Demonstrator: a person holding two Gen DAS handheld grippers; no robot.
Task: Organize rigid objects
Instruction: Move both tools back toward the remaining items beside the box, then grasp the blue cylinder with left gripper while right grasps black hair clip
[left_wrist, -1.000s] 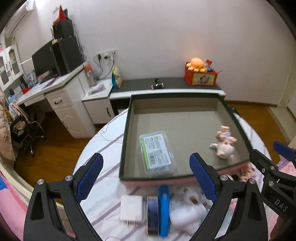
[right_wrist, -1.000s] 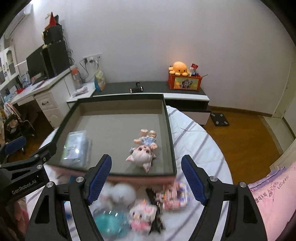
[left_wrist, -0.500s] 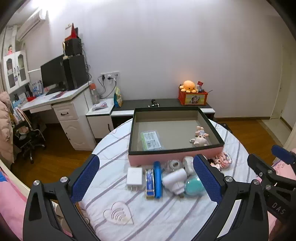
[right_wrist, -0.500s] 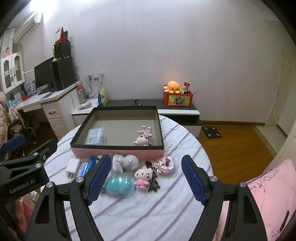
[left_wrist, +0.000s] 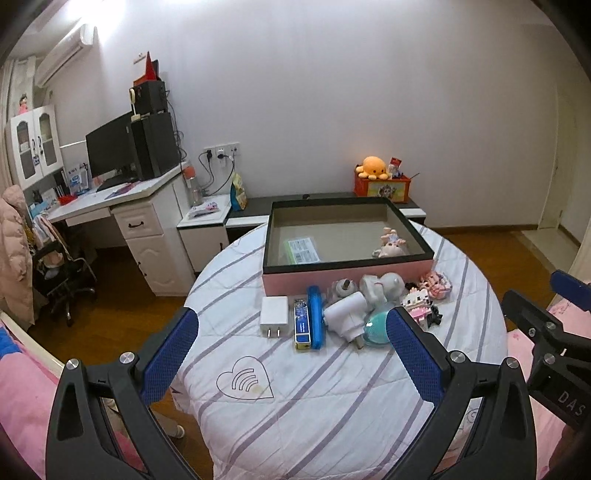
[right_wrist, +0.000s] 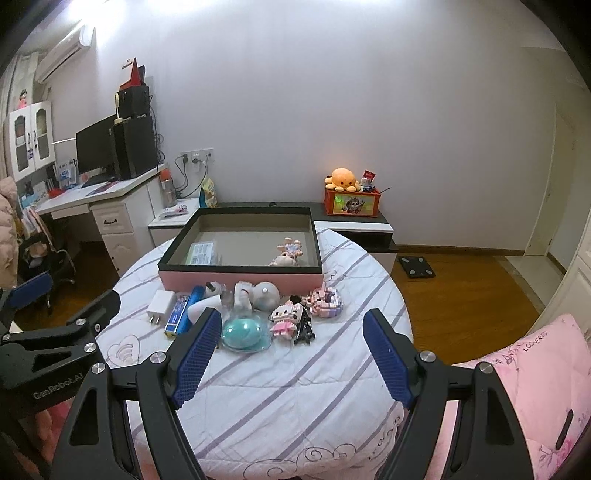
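A pink box with a black rim stands at the far side of the round table and holds a clear packet and a pig figure. In front of it lie a white charger, a blue case, a white plug adapter, a teal round case, a block kitten and a pink block toy. My left gripper hangs open and empty over the table's near half. The right gripper is open too, well back from the toys.
The striped cloth on the table has bare room toward me. A white desk with a monitor stands at the left, a low cabinet with an orange plush behind. Pink bedding lies at the right.
Both grippers have pulled back and up from the box, so the whole table now shows. The left jaws have widened slightly. The packet and pig figure stay in the box.
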